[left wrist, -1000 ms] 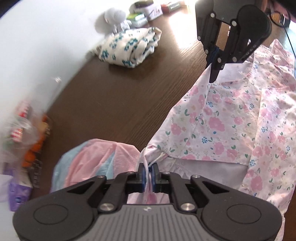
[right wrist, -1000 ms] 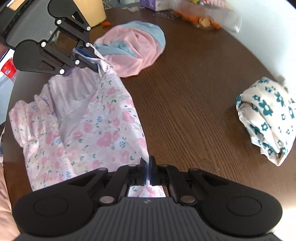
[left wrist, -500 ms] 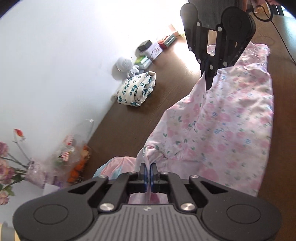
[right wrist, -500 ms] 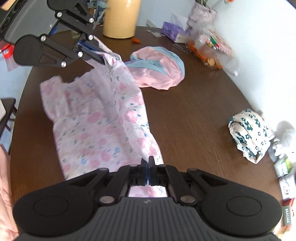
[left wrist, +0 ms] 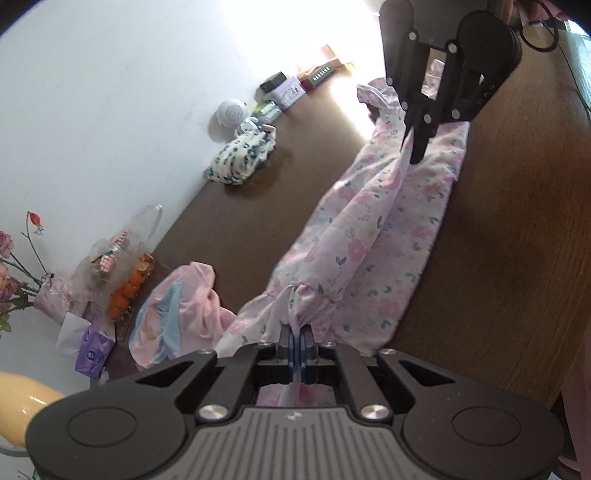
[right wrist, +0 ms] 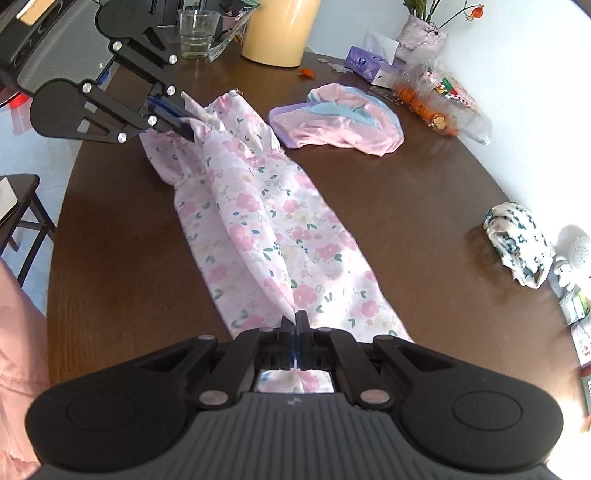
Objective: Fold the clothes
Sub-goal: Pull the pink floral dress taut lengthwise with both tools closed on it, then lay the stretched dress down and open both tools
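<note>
Pink floral garment (right wrist: 258, 229) lengthwise between grippers.

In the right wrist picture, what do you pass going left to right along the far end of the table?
Drinking glass → yellow jug → purple tissue pack → vase of flowers.

My 2 wrist cameras look down along their fingers, close over the table (right wrist: 424, 192), facing each other; both share the floral garment (left wrist: 373, 236) (right wrist: 266, 229).
</note>
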Motion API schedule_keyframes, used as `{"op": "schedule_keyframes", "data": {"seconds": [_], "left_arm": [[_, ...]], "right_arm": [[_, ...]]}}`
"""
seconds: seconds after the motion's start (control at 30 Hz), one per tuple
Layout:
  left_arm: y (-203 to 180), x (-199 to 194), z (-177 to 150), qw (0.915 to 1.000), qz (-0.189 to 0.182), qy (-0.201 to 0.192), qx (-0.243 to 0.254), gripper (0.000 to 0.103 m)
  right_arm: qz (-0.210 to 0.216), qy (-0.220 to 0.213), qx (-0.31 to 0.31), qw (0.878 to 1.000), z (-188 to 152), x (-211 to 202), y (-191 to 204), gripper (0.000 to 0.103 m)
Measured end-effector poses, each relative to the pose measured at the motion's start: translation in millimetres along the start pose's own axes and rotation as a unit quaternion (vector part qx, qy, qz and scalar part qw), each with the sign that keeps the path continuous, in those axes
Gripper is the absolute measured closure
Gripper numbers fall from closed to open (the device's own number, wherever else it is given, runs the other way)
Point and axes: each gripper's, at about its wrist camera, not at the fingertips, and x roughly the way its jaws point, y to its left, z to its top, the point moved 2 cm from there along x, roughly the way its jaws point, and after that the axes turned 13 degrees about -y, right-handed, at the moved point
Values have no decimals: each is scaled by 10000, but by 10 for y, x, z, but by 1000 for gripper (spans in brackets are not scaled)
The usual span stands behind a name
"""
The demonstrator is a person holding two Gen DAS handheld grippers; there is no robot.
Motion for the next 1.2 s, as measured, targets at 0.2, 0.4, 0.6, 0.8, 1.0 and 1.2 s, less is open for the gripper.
{"op": "schedule_keyframes", "data": {"seconds": [0.2, 0.4, 0.6, 0.8, 1.0, 1.2], "left_arm": [[-153, 56, -151, 9998, -32, 212, 3, 101], [-231, 102, -247, 9992, -66, 379, 46, 100], [-203, 82, -220, 9985, -145, 490, -219, 92], [-27, -226, -94, 9963, -440, 364, -640, 52], [225, -274, 332, 9834, -600, -271, -1689, 51], [20, 415, 603, 9748, -745, 241, -2089, 73]], "right_arm": [[212, 45, -116, 9997, -99, 26, 150, 103], [258, 36, -124, 9996, -170, 106, 233, 103], [375, -9, 185, 9991, -207, 85, 187, 90], [626, -296, 1062, 9919, -116, -291, -97, 64], [434, -443, 1548, 9860, -33, -230, -286, 66], [463, -117, 1458, 9882, -104, 105, -178, 68]]}}
